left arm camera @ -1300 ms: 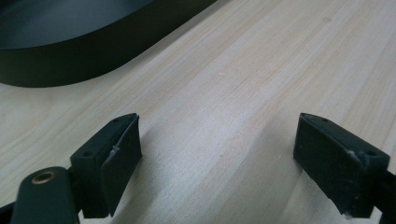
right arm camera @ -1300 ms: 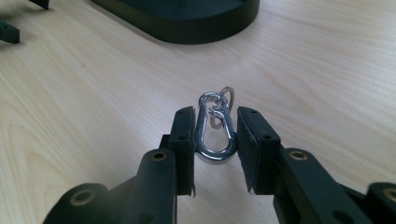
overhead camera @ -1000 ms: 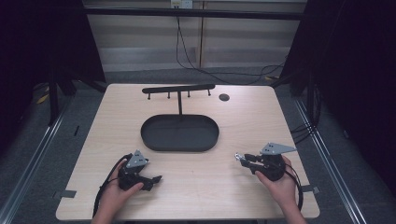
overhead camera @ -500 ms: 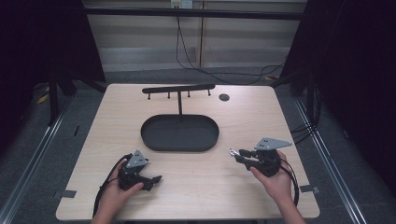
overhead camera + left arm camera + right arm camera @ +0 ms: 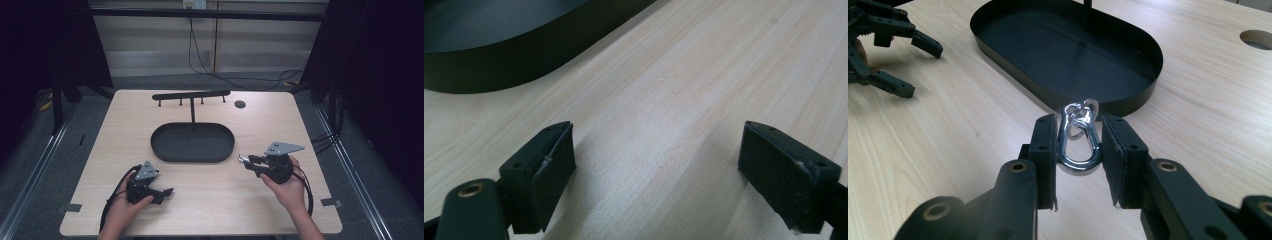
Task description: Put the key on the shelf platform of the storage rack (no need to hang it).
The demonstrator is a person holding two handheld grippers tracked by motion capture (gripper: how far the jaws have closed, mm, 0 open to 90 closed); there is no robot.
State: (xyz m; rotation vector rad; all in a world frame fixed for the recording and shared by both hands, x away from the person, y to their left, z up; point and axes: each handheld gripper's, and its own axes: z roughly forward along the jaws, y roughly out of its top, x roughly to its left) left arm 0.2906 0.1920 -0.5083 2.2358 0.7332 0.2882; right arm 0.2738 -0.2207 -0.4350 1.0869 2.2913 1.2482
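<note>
Right gripper (image 5: 1077, 145), low in the middle of the right gripper view, jaws closed on a shiny metal clip (image 5: 1078, 140). Clip squeezed by its two thin sides, ring end poking up toward the black tray (image 5: 1128, 102) just behind.

Left gripper (image 5: 656, 165) down at the bottom of its own view, jaws wide apart, holding nothing, bare wood of the table (image 5: 215, 200) between them.

Could go wrong: smooth, round metal, so easy to slip or spin between the flat pads. A quick swing or a soft squeeze, and maybe a drop onto the table short of the tray. Maybe a bump on the tray wall too, if kept low.
</note>
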